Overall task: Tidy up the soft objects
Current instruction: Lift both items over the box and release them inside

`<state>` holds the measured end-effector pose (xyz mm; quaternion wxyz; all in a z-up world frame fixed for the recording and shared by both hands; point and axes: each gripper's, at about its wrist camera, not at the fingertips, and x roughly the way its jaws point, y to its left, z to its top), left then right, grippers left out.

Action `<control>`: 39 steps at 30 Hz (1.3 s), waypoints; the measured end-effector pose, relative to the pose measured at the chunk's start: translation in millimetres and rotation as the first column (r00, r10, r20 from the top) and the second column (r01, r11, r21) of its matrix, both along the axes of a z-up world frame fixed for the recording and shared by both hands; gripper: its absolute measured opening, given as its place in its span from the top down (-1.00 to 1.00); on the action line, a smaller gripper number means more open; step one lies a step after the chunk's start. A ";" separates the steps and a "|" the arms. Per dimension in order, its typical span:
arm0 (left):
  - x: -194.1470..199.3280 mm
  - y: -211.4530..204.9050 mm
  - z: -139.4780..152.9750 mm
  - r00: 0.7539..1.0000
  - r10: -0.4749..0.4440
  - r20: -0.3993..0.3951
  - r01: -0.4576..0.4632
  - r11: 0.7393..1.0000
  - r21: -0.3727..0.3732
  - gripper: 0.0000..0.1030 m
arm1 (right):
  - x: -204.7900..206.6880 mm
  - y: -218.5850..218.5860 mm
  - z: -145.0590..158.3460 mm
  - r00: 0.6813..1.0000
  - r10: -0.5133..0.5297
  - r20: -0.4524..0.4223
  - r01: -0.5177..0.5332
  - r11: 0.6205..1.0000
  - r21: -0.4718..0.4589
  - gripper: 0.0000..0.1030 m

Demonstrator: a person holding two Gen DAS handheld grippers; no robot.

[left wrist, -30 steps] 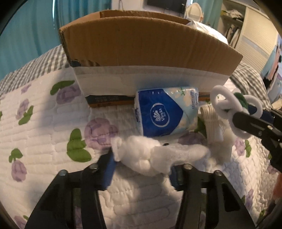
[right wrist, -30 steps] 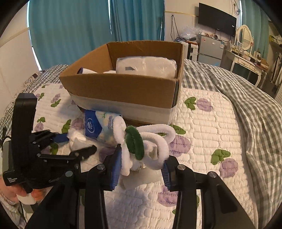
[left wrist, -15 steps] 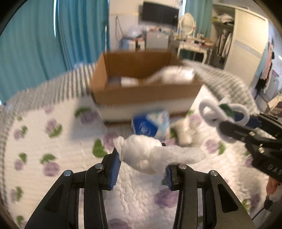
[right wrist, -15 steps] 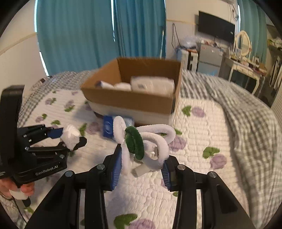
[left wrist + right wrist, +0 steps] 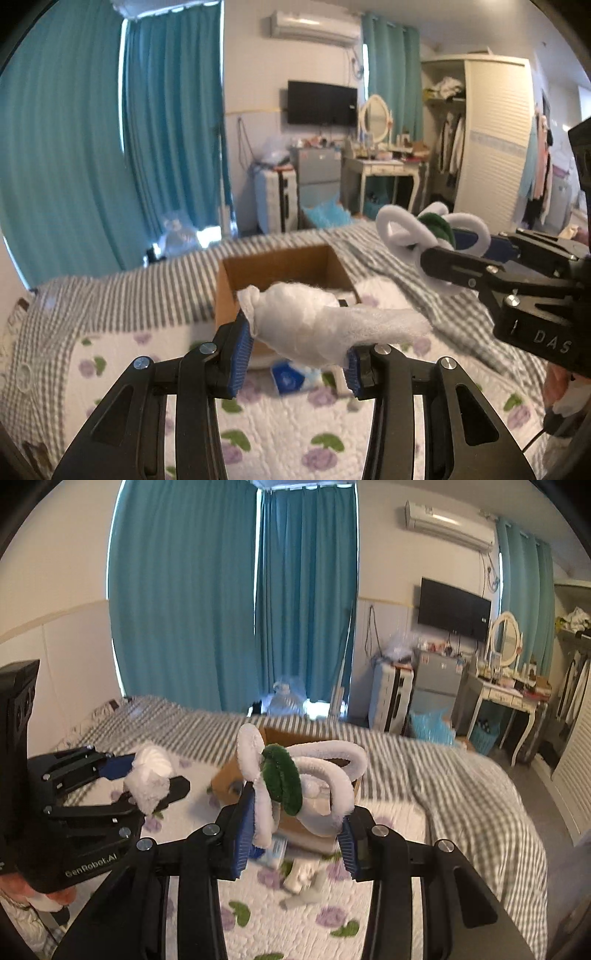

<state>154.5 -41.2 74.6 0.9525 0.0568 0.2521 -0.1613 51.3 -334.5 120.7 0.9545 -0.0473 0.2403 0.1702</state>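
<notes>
Your left gripper (image 5: 295, 350) is clamped on a white cotton wad (image 5: 317, 328); your right gripper (image 5: 295, 834) is clamped on a white-and-green pipe-cleaner bundle (image 5: 295, 775). Both hang above the floral quilt (image 5: 277, 439), near the open cardboard box (image 5: 284, 269).

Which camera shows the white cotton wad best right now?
The left wrist view: the cotton wad fills the centre, clamped in the left gripper. The right wrist view shows it smaller, side-on at the left edge.

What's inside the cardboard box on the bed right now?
The cardboard box shows only bare inner walls from here. The cotton wad and pipe-cleaner bundle held in front cover its bottom, so the contents can't be seen.
</notes>
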 end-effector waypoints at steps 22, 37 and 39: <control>218.9 -8.5 -94.9 0.986 0.065 -0.157 -0.063 0.998 0.015 0.21 | 228.6 11.9 -97.2 0.981 -0.004 -0.192 0.008 1.000 0.019 0.23; 209.1 -13.8 -90.1 0.985 0.097 -0.144 -0.089 0.994 0.060 -0.50 | 239.9 -20.3 -106.5 0.975 -0.057 -0.214 0.083 0.990 0.117 -0.59; 202.8 -15.0 -75.3 0.987 0.104 -0.119 -0.096 0.993 0.075 -0.50 | 226.5 -24.9 -88.5 0.980 -0.068 -0.188 0.090 0.989 0.114 -0.59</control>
